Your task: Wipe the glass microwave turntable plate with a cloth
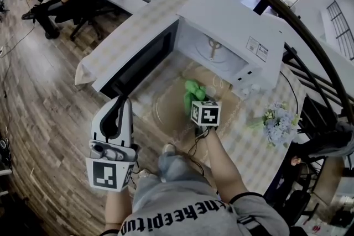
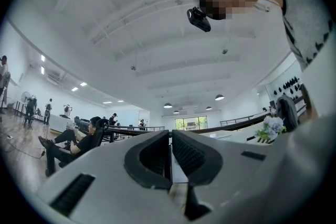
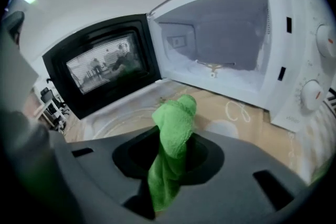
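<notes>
Just right of the head view's centre, the right gripper (image 1: 200, 105) is clamped on a fuzzy green microfibre cloth (image 3: 176, 118), which bunches into a rounded tuft beyond its dark jaws. The round, clear glass turntable plate (image 1: 166, 113) lies flat on the pale checked tablecloth (image 1: 251, 157), below the boxy white microwave (image 1: 232, 25) with its dark-windowed door (image 1: 138, 58) swung open. The cloth is by the plate's upper-right rim; I cannot tell whether they touch. At lower left, the left gripper (image 1: 117, 110) has its ribbed jaws nearly together on nothing.
</notes>
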Motion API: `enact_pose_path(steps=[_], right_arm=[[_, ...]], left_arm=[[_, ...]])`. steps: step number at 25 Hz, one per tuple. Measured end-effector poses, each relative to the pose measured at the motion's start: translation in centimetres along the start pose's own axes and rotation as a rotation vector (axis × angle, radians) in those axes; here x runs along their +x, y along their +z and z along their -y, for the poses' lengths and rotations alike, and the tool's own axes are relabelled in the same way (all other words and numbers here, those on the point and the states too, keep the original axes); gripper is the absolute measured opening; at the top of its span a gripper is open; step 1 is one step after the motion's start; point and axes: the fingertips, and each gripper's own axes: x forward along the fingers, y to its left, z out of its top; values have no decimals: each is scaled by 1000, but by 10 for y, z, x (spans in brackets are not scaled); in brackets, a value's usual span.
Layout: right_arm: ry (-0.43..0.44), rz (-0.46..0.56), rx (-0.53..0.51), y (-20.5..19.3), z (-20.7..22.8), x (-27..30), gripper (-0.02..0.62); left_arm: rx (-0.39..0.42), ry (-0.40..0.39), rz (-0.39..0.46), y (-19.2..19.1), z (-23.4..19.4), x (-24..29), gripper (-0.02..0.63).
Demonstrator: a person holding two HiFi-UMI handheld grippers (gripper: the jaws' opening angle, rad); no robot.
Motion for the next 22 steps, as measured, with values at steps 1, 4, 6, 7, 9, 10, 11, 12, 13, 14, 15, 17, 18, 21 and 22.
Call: enact_pose_path(steps=[1,4,6,7,9,10,11,12,13,14,15,17,18,21,22], right_arm=[[40,5,2,1,-17,1,106],[145,13,-30,4,-71,3,106],[206,14,-63,5,-106,5,106],[232,11,-78,4,-121,6,107],[272,-6,-109,-1,-147,10,107],[283,-24,-131,-6,-156,14,107],[287,-44,-157,-12,-163,18,107],[286,-57,-183,-18,-168,21,107],[282,-60,-207,-21,-171,22,107],[277,-55,-225,-23,-172,23,107],[274,-51,-236,-23,-172,23,107],[273,-53,-235,-24,-167,24,106],[268,-57,-230,-25,-163,26,106],[247,-45,-217,-26,-150,24,106],[240,-37,-212,-25,-147,22,106]], left_arm=[[1,3,-1,0,-1,-1,20],[4,12,1,1,-4,-6,20],[7,21,0,2,-8,-9,20],[8,28,-1,2,-10,-11,20],[10,39,-5,2,-14,-16,20],[11,45,-6,3,-16,-18,20],[12,50,-8,3,-18,-20,20],[13,56,-9,3,-20,-22,20],[14,61,-10,3,-21,-24,20],[16,66,-11,3,-22,-26,20],[17,70,-11,3,-23,-27,20],[17,76,-9,4,-25,-29,20],[17,77,-8,4,-25,-30,20],[16,72,-8,5,-25,-31,20],[15,69,-8,6,-24,-31,20]])
